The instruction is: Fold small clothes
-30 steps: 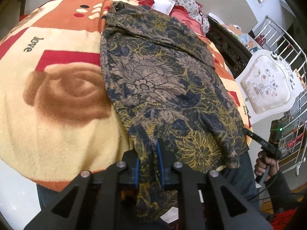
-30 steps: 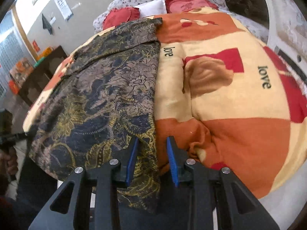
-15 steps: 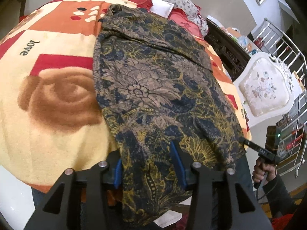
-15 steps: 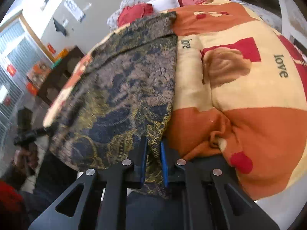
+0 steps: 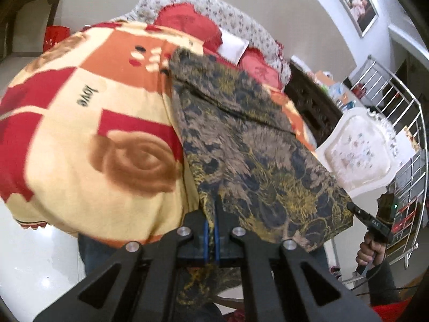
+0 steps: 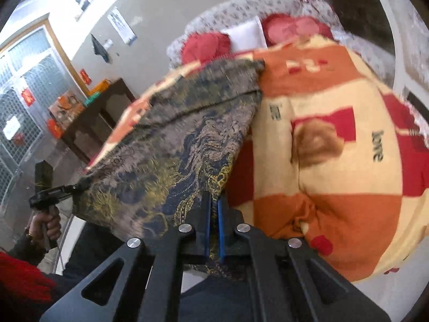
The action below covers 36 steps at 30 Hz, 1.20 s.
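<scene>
A dark garment (image 5: 249,145) patterned in gold, tan and navy is seen spread over a blanket (image 5: 80,139) on a bed, the blanket printed in cream, orange and red with brown roses and the word "love". The garment's far end lies near red cushions (image 5: 187,24) and a white pillow (image 5: 232,45) at the head of the bed, while its near hem is raised off the blanket and pulled taut between the two grippers. In the left wrist view the left gripper (image 5: 211,230) is seen pinched on the hem at the garment's left near corner, its blue-padded fingers (image 5: 205,238) brought together with only a thin fold of cloth between them. In the right wrist view the right gripper (image 6: 213,230) is seen at the opposite near corner, its jaws closing, with the hem caught between the blue fingers (image 6: 220,230) and a narrow slit left between the pads. Each gripper is also visible from the other camera: the right one (image 5: 356,210) at the garment's far corner, held by a hand (image 5: 371,249), and the left one (image 6: 77,187) likewise, held by a hand (image 6: 45,222) with a dark sleeve. A white ornate chair (image 5: 359,145) and a metal railing (image 5: 402,102) are seen beside the bed on one side, a dark cabinet (image 6: 99,112) on the other. Both views are blurred.
</scene>
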Motion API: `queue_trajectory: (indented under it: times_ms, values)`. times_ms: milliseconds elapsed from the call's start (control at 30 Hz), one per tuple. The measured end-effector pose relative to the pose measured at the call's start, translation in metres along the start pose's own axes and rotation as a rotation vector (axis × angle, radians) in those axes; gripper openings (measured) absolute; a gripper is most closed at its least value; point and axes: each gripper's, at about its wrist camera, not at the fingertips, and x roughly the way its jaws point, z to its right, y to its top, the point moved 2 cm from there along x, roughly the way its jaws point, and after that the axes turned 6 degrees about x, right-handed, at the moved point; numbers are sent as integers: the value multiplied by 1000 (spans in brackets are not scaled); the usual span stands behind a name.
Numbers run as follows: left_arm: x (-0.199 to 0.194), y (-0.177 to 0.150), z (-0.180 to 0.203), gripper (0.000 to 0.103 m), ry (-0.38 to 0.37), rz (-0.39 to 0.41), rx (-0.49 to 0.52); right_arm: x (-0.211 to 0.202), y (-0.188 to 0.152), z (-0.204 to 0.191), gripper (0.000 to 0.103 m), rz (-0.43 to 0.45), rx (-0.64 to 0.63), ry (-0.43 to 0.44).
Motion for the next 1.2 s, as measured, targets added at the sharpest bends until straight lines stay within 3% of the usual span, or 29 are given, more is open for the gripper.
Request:
queue_trajectory:
  times_ms: [367, 533, 667, 800, 1033, 1200]
  values:
    - [-113, 10, 22, 2, -52, 160, 42, -96, 20, -36, 7, 176, -71, 97]
    - [-121, 23, 29, 3, -48, 196, 56, -112, 33, -50, 7, 236, -97, 123]
    - [-76, 48, 11, 2, -17, 163, -18, -78, 47, -40, 7, 196, -62, 100]
    - [-18, 85, -11, 2, 19, 132, -81, -13, 82, -19, 7, 155, -42, 20]
    - [81, 163, -43, 2, 97, 114, -100, 87, 155, 19, 7, 153, 44, -90]
    - [141, 205, -65, 3, 159, 75, -97, 148, 185, 42, 7, 107, 65, -140]
